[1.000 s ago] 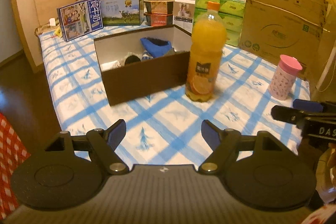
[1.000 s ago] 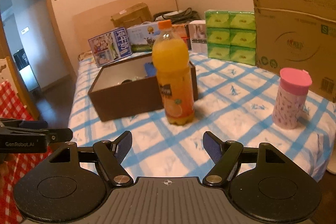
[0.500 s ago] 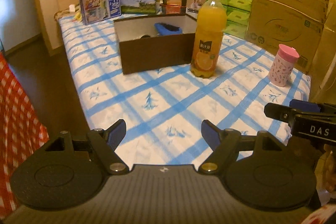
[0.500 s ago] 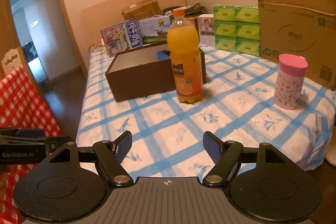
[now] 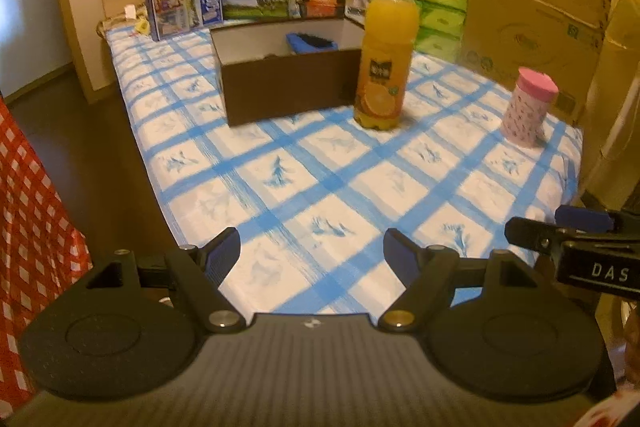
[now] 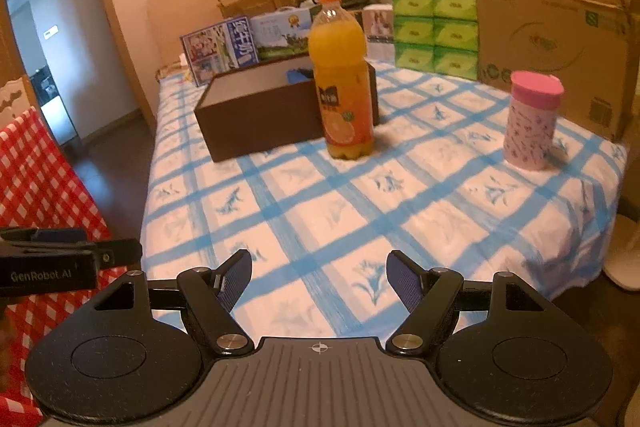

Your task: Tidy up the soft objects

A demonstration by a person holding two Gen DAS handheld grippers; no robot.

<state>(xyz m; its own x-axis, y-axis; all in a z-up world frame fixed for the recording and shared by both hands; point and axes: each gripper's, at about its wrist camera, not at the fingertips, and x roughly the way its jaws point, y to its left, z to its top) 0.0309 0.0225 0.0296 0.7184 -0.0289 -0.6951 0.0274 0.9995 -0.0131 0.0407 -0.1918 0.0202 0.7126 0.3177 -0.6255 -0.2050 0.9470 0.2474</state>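
A brown open box [image 5: 288, 85] [image 6: 260, 119] stands on the blue-checked bed [image 5: 320, 195] [image 6: 320, 207], with a blue soft item [image 5: 312, 42] [image 6: 295, 75] and a dark one showing inside. My left gripper [image 5: 312, 253] hovers open over the bed's near edge, nothing between its fingers. My right gripper [image 6: 319, 273] is open and empty too, well short of the box. Each gripper shows at the edge of the other's view: the right gripper [image 5: 560, 239], the left gripper [image 6: 72, 255].
An orange juice bottle [image 5: 385, 55] [image 6: 342, 79] stands in front of the box's right corner. A pink-lidded cup [image 5: 529, 107] [image 6: 532, 119] is to the right. Cartons, green tissue packs [image 6: 434, 27] and a large cardboard box [image 5: 532, 23] line the back. A red-checked cloth [image 6: 36, 167] hangs left.
Both grippers have drawn back from the box and bottle toward the bed's near edge, so the objects look smaller and farther. Both stayed open.
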